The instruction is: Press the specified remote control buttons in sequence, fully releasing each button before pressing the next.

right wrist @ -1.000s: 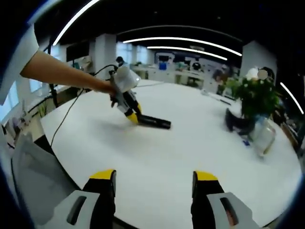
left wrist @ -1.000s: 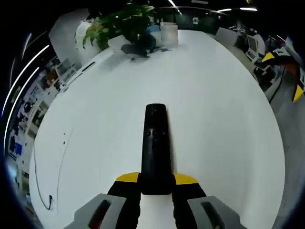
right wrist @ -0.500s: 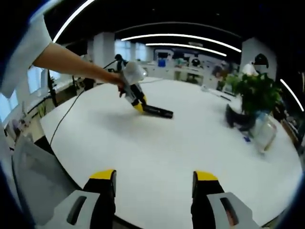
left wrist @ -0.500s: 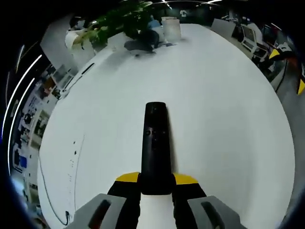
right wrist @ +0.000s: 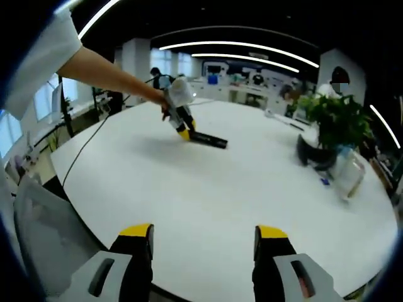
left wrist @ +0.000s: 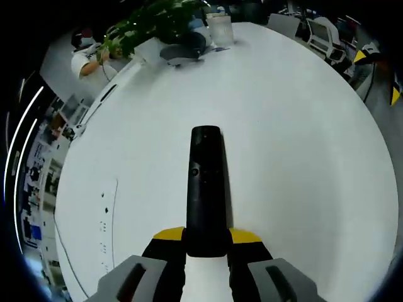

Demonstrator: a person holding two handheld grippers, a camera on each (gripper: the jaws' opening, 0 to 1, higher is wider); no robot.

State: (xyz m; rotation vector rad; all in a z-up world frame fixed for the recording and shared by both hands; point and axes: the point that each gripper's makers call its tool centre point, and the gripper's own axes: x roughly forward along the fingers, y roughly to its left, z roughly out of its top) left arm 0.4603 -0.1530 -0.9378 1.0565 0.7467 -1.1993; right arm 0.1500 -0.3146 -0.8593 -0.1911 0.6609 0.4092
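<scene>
Left gripper view: my left gripper (left wrist: 206,242) clamps the near end of a black remote control (left wrist: 206,182), its jaws closed on the body just behind the buttons. The remote points away from me over the white table (left wrist: 302,126), button face up; whether its far end rests on the surface I cannot tell.

Right gripper view: my right gripper (right wrist: 204,251) hangs near the table's near edge with its jaws apart and nothing between them. The left gripper (right wrist: 179,116) and its remote (right wrist: 208,139) sit well apart from it, across the table.

Step in hand, as I judge it: the remote is held and presented, and no button is yet pressed. The next move calls for bringing the right gripper across to the remote and setting one jaw tip down on the first named button, then lifting fully clear.

Surroundings: a potted plant (right wrist: 334,123) and a clear container (right wrist: 349,176) stand at the table's far side, well off the path between the grippers. A cable (right wrist: 88,151) trails from the left gripper over the table edge.
</scene>
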